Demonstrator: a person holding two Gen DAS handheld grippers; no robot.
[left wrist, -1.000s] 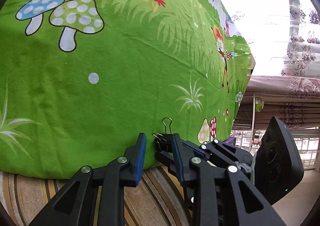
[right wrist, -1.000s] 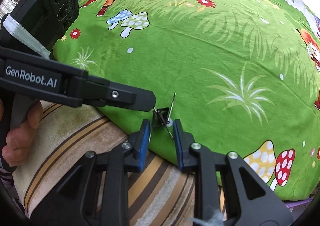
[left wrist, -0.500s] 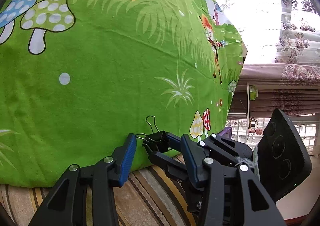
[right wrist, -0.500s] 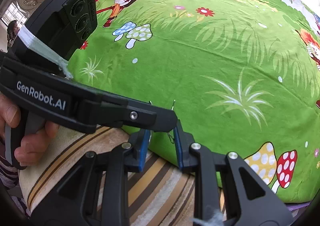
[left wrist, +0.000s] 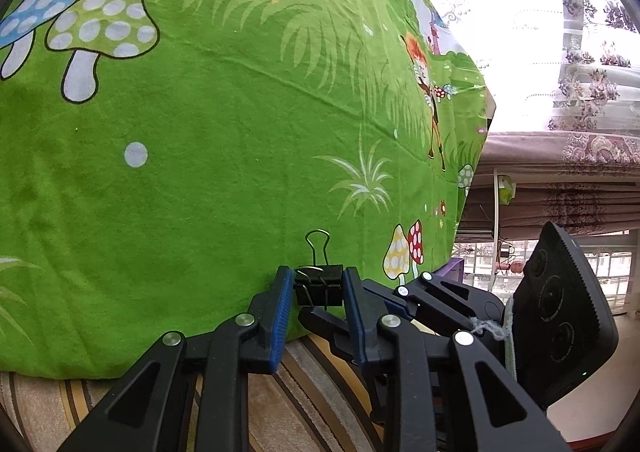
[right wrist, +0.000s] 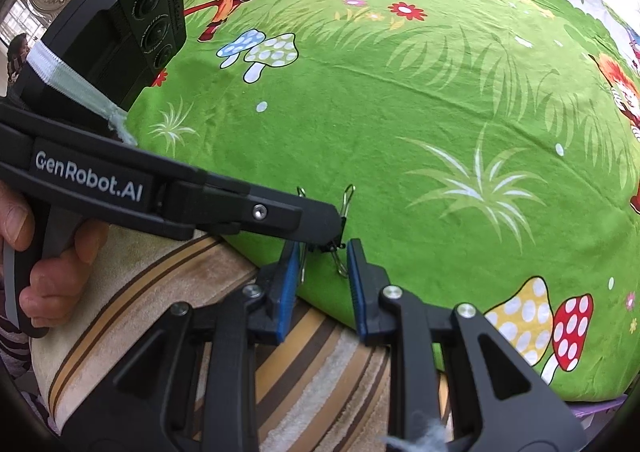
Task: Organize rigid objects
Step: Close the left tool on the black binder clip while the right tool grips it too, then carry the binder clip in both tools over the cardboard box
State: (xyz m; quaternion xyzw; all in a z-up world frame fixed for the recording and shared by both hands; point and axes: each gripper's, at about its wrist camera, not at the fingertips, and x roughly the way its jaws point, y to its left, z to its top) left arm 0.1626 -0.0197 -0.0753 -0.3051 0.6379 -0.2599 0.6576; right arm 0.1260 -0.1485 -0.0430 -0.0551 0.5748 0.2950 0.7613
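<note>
A black binder clip (left wrist: 319, 286) with wire handles sits at the near edge of the green cartoon sheet (left wrist: 224, 140). My left gripper (left wrist: 316, 288) is shut on the clip's black body, one blue pad on each side. In the right wrist view the clip (right wrist: 334, 244) shows between my right gripper's (right wrist: 322, 264) blue pads, which stand apart around its wire handles without pressing them. The left gripper's finger (right wrist: 276, 216) crosses in from the left and covers most of the clip's body.
The green sheet (right wrist: 400, 112) covers a large bed or cushion. A striped beige and brown surface (right wrist: 140, 304) lies under its near edge. The right gripper's body (left wrist: 560, 316) sits close to the right of the left one. A curtained window (left wrist: 540, 32) is behind.
The left gripper has moved over the clip and closed on its body. The right gripper's pads have spread apart off the clip.
</note>
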